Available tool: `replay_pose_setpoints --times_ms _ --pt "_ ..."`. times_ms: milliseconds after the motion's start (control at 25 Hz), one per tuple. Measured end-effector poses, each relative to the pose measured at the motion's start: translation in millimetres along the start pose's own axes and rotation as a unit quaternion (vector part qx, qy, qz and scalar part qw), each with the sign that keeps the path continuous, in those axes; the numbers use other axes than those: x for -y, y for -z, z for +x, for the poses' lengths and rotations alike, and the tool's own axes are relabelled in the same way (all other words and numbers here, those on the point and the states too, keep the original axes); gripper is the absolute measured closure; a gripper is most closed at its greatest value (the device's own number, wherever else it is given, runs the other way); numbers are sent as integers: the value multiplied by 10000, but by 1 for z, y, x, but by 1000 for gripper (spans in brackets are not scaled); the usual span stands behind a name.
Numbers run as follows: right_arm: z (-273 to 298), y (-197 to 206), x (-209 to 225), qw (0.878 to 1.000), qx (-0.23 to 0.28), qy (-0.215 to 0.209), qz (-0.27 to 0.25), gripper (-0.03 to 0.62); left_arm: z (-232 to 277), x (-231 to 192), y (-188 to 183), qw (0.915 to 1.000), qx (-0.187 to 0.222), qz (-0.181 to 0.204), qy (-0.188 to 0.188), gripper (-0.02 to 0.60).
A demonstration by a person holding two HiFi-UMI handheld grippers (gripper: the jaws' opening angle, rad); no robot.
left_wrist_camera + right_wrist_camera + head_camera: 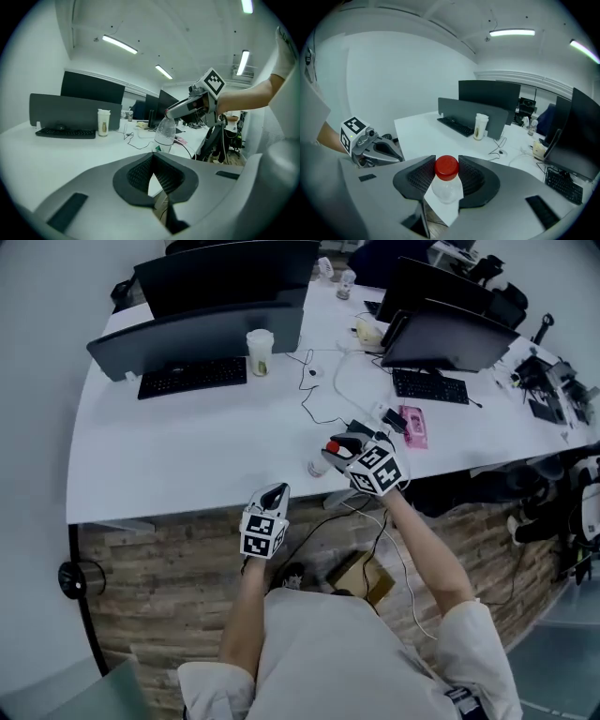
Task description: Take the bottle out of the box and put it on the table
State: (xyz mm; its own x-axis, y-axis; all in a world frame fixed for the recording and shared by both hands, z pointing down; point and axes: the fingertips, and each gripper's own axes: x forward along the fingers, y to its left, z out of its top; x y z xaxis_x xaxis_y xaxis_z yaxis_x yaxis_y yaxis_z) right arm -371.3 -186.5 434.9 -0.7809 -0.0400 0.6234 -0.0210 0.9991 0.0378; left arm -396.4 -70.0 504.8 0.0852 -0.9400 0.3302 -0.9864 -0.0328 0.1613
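Bottle (446,190), red-capped, is clamped at the neck in the right claw (446,165), over the near edge of the desk (187,446); left claw (153,159), jaws together and empty, sits at its 7 o'clock in head view

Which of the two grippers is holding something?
The right gripper: its jaws are clamped on the top of the red-capped bottle. The left gripper has nothing between its jaws.
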Motion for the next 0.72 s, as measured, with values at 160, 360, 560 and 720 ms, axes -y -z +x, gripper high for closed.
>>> replay_pose_setpoints --times_ms 160,360,560,720 --pt "36 -24 -15 9997 -92 -198 -143 413 -32 -33 14 9991 -19 -185 -390 569" --pt "61 -44 -24 9997 -64 -197 -160 413 -54 -51 22 9969 85 -354 -696 569" --pt "89 -68 -45 9986 -119 -315 -396 413 -80 -73 24 9946 100 -361 -964 569" --pt "103 -70 -51 9985 -215 -309 -403 414 -92 -77 27 9933 113 -404 -1072 569"
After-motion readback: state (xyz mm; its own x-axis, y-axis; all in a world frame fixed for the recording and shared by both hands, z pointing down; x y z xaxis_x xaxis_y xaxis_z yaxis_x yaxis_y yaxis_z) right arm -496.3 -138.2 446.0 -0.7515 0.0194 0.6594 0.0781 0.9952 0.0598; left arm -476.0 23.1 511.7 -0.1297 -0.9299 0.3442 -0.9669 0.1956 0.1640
